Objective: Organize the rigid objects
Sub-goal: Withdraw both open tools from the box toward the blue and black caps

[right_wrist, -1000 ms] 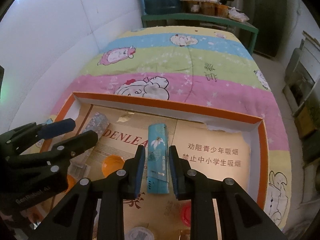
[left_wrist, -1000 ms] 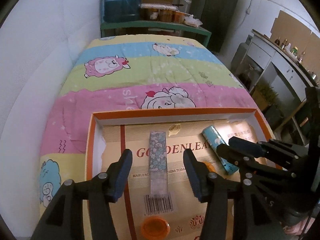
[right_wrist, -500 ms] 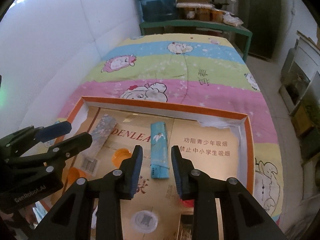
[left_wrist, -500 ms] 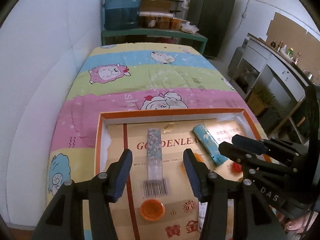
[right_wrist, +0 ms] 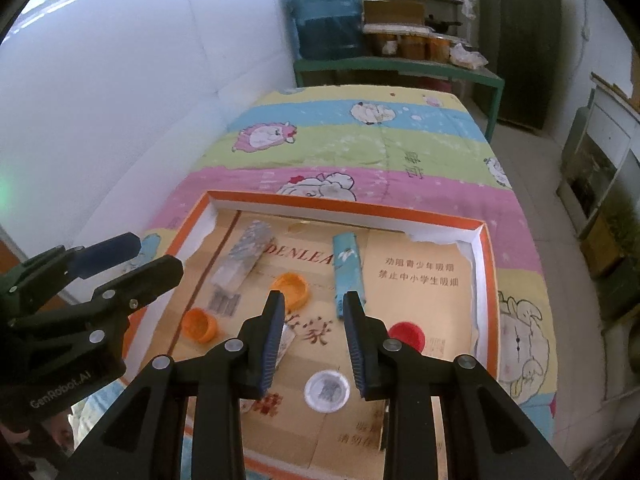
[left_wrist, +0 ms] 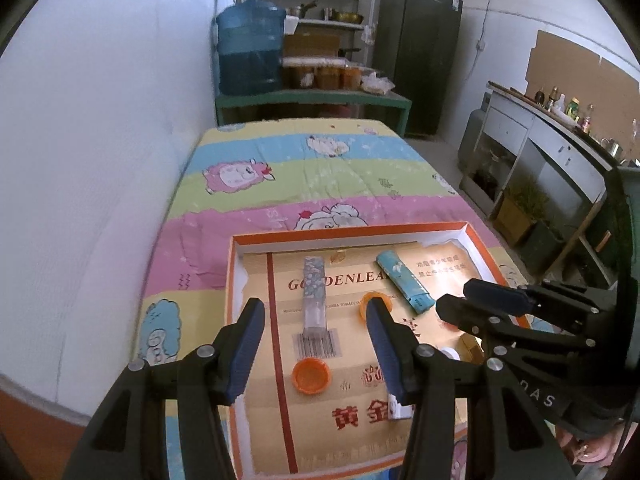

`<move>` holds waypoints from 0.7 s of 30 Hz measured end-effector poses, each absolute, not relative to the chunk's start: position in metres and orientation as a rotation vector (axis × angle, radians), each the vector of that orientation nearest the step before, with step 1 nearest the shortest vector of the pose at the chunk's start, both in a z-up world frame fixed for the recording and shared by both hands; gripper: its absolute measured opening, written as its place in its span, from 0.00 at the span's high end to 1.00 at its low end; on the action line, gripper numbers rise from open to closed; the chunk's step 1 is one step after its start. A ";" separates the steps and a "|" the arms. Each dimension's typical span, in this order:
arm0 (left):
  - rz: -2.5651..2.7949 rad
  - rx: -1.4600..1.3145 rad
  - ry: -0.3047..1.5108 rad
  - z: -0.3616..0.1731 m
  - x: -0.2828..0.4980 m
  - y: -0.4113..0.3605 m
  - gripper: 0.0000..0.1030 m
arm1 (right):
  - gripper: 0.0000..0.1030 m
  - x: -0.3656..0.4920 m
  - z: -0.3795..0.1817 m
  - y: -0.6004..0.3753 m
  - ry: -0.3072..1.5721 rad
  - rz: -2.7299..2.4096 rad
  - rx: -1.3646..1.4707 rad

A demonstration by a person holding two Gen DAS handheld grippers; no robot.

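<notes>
Above tray [right_wrist: 486, 264] — both hand-held grippers empty, apart.

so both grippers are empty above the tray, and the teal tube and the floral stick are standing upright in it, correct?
Not quite. The teal tube and the floral stick lie flat on the cardboard floor of the tray, not upright; the right wrist view shows both lying down. The rest holds: the left gripper and the right gripper are both empty above the tray.
</notes>
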State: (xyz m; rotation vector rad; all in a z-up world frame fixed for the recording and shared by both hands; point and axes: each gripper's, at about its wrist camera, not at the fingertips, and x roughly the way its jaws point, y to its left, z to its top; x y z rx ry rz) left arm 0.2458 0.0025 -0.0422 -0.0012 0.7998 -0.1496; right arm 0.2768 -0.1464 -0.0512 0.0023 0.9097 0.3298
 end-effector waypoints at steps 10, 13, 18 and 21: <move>-0.109 0.038 0.712 -0.024 0.202 0.005 0.49 | 0.70 0.227 -0.028 -0.148 0.836 0.336 0.033; -0.100 0.055 0.692 -0.020 0.191 0.004 0.49 | 0.70 0.211 -0.022 -0.146 0.815 0.340 0.033; -0.096 0.062 0.670 -0.015 0.173 0.004 0.49 | 0.70 0.189 -0.015 -0.142 0.786 0.341 0.016; -0.096 0.059 0.661 -0.014 0.163 0.006 0.49 | 0.70 0.174 -0.013 -0.141 0.772 0.350 0.016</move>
